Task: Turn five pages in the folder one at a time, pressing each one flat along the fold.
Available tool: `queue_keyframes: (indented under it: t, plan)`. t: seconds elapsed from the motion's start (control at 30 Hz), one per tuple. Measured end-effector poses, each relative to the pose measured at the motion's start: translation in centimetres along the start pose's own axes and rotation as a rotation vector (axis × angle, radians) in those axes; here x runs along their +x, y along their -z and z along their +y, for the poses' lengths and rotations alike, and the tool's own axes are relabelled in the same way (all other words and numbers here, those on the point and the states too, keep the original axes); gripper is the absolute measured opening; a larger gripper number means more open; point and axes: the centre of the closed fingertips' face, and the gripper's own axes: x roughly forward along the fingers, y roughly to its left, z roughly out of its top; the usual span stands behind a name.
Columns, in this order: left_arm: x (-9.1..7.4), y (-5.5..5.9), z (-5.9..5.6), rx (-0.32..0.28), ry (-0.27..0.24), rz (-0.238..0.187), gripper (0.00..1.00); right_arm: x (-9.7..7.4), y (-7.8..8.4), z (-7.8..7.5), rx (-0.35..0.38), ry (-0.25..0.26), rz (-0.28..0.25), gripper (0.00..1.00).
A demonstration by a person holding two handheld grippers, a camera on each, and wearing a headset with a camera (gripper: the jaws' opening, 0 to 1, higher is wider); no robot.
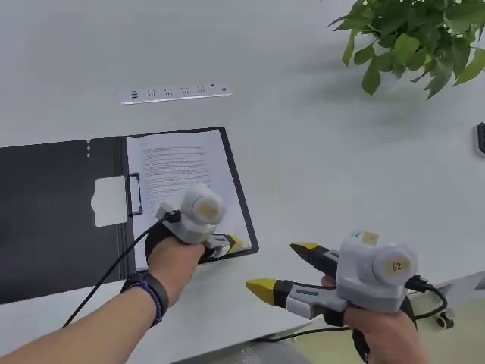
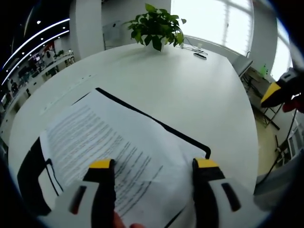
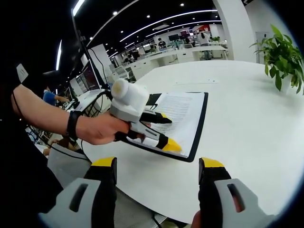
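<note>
An open folder [image 1: 53,220] lies on a white table [image 1: 326,174], with its printed page [image 1: 182,163] on the right-hand side. The left gripper [image 2: 154,164], jaws spread, sits at the page's near corner. The right gripper [image 1: 282,267], also spread and empty, hovers over the table's near edge. A plant [image 1: 417,38] and a power strip [image 1: 176,92] sit farther back on the table, with office desks [image 3: 190,51] beyond.

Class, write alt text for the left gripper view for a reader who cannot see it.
The left gripper, jaws open, frames a printed page in a black folder on a white table. A leafy plant stands beyond.
</note>
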Motion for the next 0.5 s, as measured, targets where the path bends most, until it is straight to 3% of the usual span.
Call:
queue_keyframes:
  t: [0.23, 0.5]
  plan:
    - [-0.5, 0.0, 0.3, -0.032, 0.007, -0.018, 0.58, 0.1, -0.2, -0.4, 0.005, 0.004, -0.007, 0.67]
    - [-1.2, 0.3, 0.0, -0.051, 0.014, -0.045, 0.43, 0.8, -1.4, -1.6, 0.036, 0.017, -0.068, 0.65]
